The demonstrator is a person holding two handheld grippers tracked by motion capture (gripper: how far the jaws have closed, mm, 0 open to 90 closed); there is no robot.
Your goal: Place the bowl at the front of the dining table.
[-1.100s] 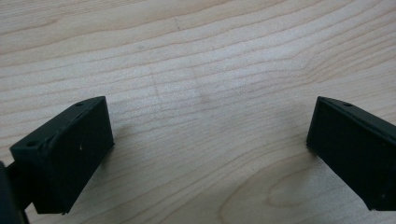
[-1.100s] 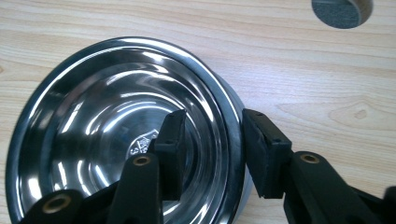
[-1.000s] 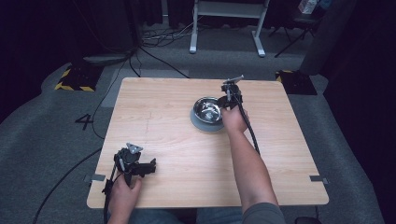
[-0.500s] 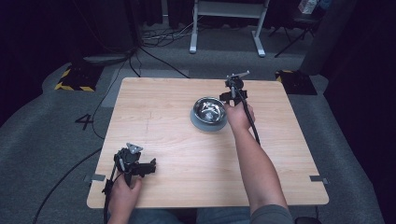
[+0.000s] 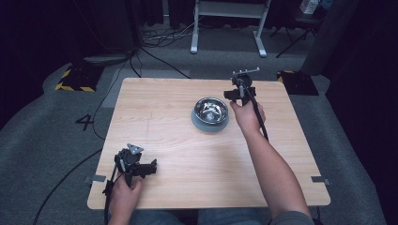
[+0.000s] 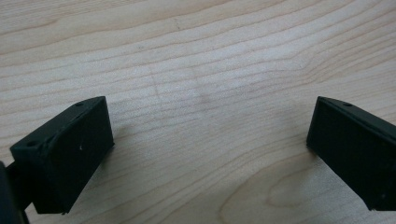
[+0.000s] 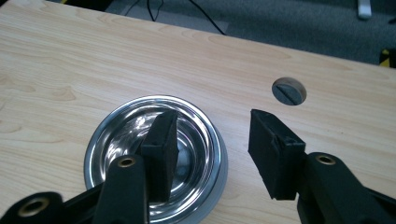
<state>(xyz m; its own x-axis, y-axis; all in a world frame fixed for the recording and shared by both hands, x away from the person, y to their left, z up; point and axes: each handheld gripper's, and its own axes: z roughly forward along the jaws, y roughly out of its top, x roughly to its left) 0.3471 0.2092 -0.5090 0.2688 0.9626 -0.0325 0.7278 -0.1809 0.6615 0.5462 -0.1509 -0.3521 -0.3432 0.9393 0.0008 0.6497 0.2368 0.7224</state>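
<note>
From the high view, a metal bowl (image 5: 210,112) sits on the far right part of the wooden table (image 5: 178,140). The right gripper (image 5: 238,92) is held just to its right, above the tabletop. The left gripper (image 5: 149,168) rests at the near left corner, well apart from the bowl.

In the left gripper view, its jaws stand wide apart over bare wood with nothing between them.

In the right gripper view, the jaws have just been opening and hold nothing; one hangs over the bowl (image 7: 140,135), the other over the wood beside it.
</note>
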